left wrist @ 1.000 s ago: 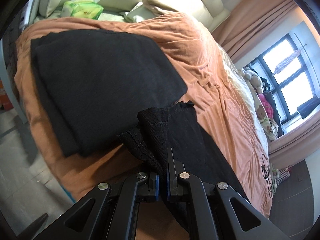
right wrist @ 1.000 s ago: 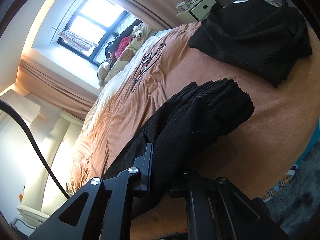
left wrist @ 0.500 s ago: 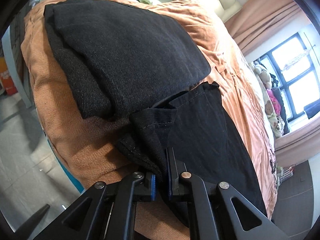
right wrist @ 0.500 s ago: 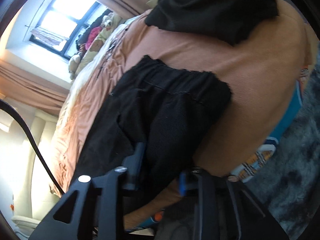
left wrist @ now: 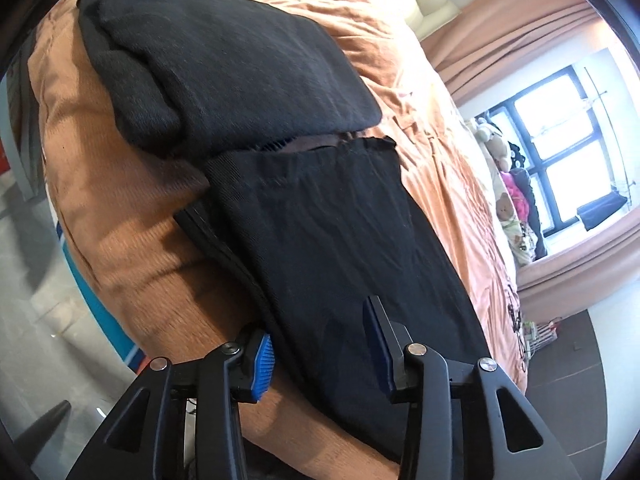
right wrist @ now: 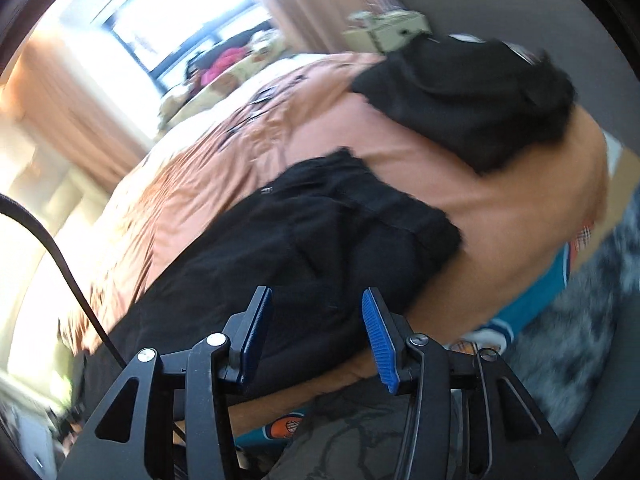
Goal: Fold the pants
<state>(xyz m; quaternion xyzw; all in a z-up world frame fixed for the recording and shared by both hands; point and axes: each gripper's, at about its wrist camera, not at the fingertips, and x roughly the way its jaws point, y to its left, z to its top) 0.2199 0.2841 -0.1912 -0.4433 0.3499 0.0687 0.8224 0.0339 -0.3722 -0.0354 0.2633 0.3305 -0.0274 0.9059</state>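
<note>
**Left wrist view: both grippers apart over the black pants**

In the left wrist view we see the black pants lying flat on the orange bed cover, their far end just beside a folded dark stack. The left gripper has just been opening; its blue pads stand apart, with the near edge of the pants between them but not pressed. In the right wrist view, which is blurred, the right gripper has also just been opening. Its jaws are apart above the pants, gripping nothing. Another dark garment lies further away on the bed cover.
</note>
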